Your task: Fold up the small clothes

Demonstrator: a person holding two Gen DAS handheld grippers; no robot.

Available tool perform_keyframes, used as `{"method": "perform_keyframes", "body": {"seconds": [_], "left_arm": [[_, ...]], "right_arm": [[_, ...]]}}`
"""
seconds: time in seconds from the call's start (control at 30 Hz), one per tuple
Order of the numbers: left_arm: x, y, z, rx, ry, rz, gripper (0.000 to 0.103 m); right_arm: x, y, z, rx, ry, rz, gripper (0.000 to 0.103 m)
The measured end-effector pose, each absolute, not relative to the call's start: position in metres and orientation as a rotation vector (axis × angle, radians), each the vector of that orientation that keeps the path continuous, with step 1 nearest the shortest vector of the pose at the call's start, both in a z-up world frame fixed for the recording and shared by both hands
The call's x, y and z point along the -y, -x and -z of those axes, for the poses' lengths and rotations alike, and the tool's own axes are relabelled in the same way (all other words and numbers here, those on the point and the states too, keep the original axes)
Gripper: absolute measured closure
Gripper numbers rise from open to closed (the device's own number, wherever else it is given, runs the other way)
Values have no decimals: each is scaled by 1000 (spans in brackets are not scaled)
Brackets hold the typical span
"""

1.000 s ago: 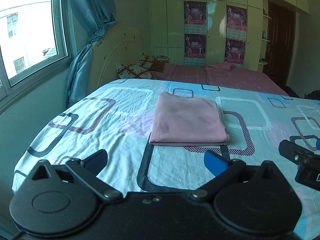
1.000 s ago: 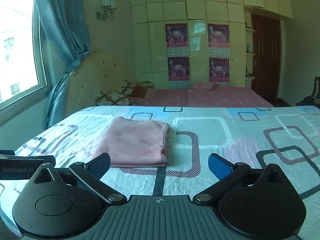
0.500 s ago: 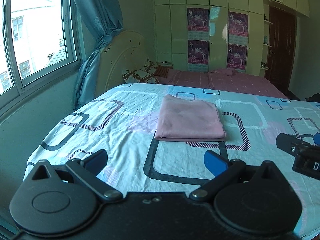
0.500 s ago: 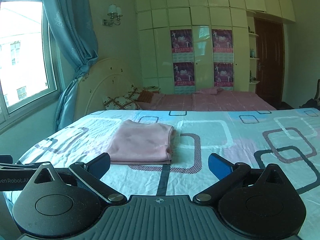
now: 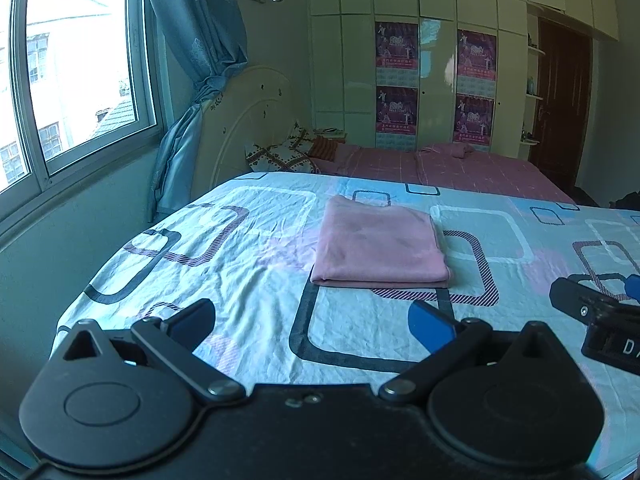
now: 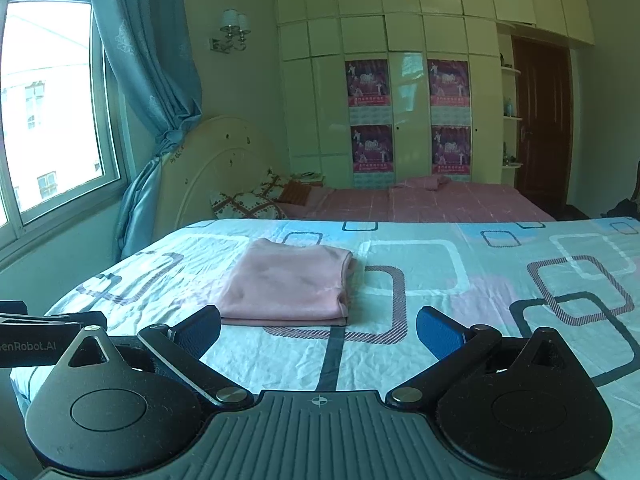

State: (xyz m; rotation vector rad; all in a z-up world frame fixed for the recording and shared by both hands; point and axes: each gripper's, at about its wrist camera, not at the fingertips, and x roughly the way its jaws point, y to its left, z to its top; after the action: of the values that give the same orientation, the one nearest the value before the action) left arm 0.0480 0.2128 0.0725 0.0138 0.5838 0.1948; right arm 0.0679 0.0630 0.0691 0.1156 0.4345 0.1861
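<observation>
Pink garment (image 5: 380,242) lies folded into a flat rectangle on the patterned bedsheet (image 5: 248,264), roughly mid-bed, stacked layers showing along its near edge. In the right wrist view the same garment (image 6: 288,280) sits left of centre, with loose folds bunched at its right side. Left gripper (image 5: 312,318) hangs above the near part of the bed, jaws spread wide, nothing between them; blue pad on the right finger (image 5: 432,322) visible. Right gripper (image 6: 318,332) likewise wide open and empty, short of the garment's near edge and not touching it. Each gripper shows at the edge of the other's view. Behind the bed: curved headboard (image 6: 208,168), patterned pillows (image 6: 248,204), a second bed with pink cover (image 6: 432,202), wardrobe with posters (image 6: 368,84), window with blue curtain (image 6: 148,60).
</observation>
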Motion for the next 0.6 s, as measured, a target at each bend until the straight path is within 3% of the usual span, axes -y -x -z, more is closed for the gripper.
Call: {"method": "perform_keyframes", "body": {"seconds": [0.6], "left_arm": [[-214,-47,-72,-583,-13,-196,1]], "right_arm": [[-68,-68,-69,-433,-107,-198,0]]}}
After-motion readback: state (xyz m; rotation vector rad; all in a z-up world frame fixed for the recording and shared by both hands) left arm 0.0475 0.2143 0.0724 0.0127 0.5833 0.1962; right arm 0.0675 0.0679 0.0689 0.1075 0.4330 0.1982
